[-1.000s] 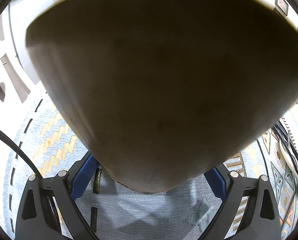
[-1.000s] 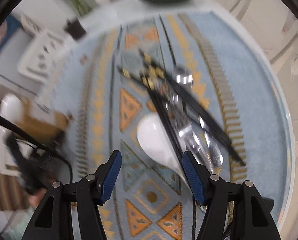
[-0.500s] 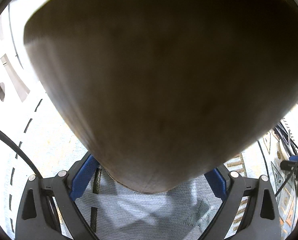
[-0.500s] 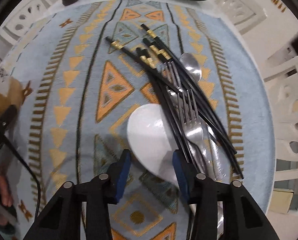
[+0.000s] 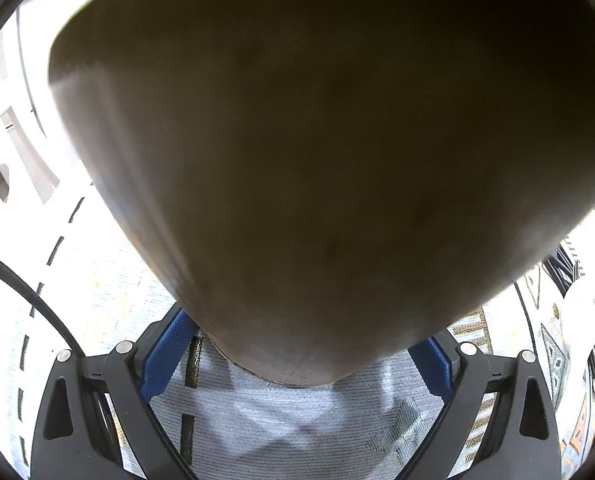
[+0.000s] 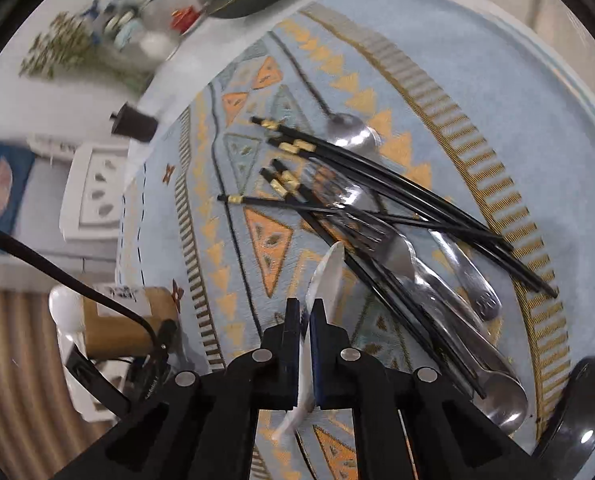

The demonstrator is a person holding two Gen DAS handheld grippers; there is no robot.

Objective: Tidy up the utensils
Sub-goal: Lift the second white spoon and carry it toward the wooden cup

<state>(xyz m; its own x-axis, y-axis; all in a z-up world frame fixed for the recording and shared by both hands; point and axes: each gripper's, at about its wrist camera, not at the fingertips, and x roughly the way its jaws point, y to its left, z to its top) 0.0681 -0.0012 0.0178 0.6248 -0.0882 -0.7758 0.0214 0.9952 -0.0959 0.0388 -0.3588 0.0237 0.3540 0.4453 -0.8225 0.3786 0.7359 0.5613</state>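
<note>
- The right tool (image 6: 306, 312) has just been closing and now pinches the white spoon (image 6: 326, 276) edge-on, its bowl pointing ahead of the tips and its handle trailing back under them.
- The wooden holder (image 6: 127, 322) lies to the spoon's left, beyond the patterned mat (image 6: 477, 92) — so the carry goes that way.
- The left tool (image 5: 297, 360) clasps that holder (image 5: 317, 140) — nearer to it, steadying.
- Black chopsticks (image 6: 377, 184) and forks (image 6: 361, 228) lie right of the spoon.
</note>
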